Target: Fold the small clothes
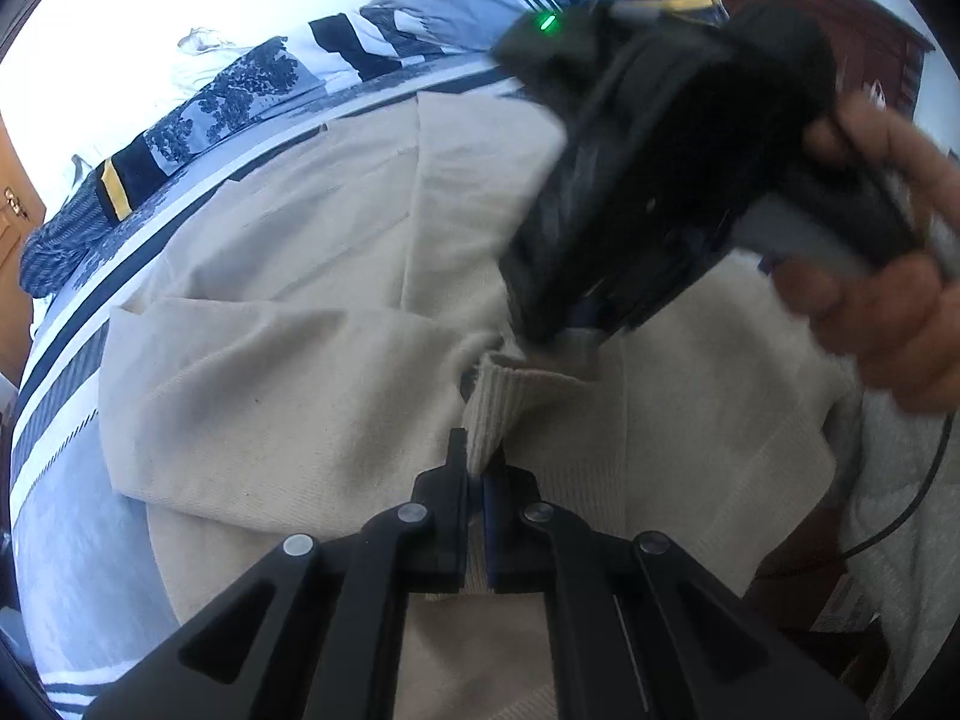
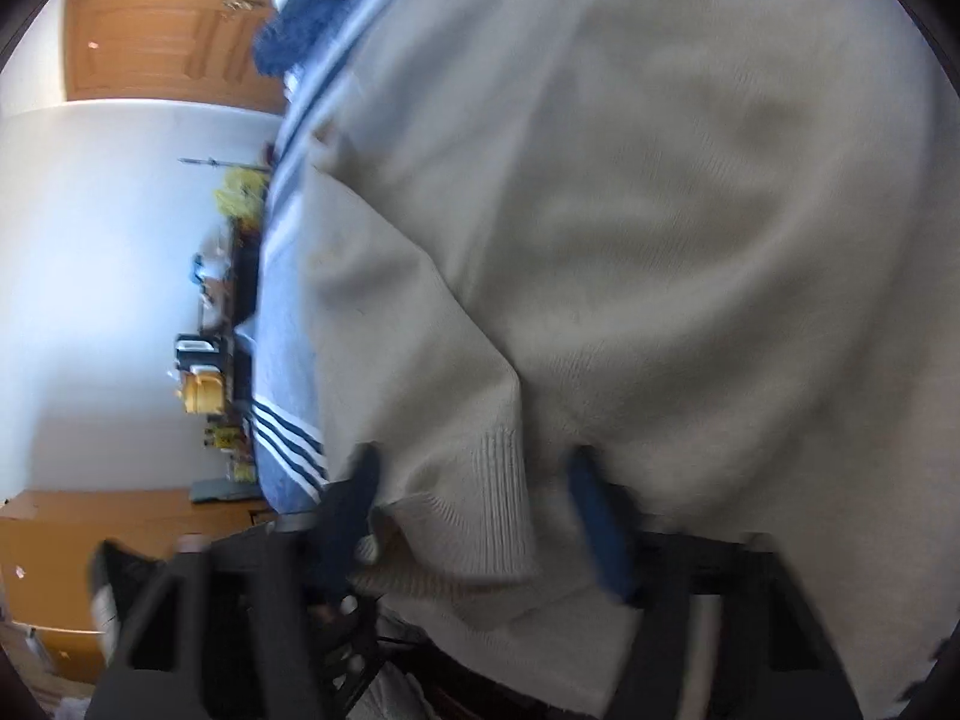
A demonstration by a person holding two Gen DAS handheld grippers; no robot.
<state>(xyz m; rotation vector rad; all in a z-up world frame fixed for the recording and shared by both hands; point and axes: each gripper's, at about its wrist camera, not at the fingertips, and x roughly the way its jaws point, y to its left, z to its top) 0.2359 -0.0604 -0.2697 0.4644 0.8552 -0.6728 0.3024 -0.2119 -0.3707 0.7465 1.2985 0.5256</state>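
Observation:
A cream knit sweater [image 1: 288, 372] lies spread on a bed with a blue-and-white striped cover [image 1: 66, 372]. My left gripper [image 1: 477, 462] is shut on the sweater's ribbed hem edge [image 1: 516, 408], pinched between its fingers. The right gripper's body [image 1: 660, 180], held by a hand [image 1: 888, 312], hovers just beyond, its tips hidden against the cloth. In the right wrist view the right gripper [image 2: 474, 480] is open, its blue-padded fingers [image 2: 600, 534] standing either side of a ribbed cuff [image 2: 498, 504] of the sweater [image 2: 660, 210]. That view is blurred.
Patterned blue pillows and bedding [image 1: 240, 90] lie along the far side of the bed. A dark wooden headboard [image 1: 840, 18] is at the upper right. A cable [image 1: 900, 516] hangs at the right. A wooden door [image 2: 168, 42] and cluttered shelf [image 2: 222, 300] are beyond the bed.

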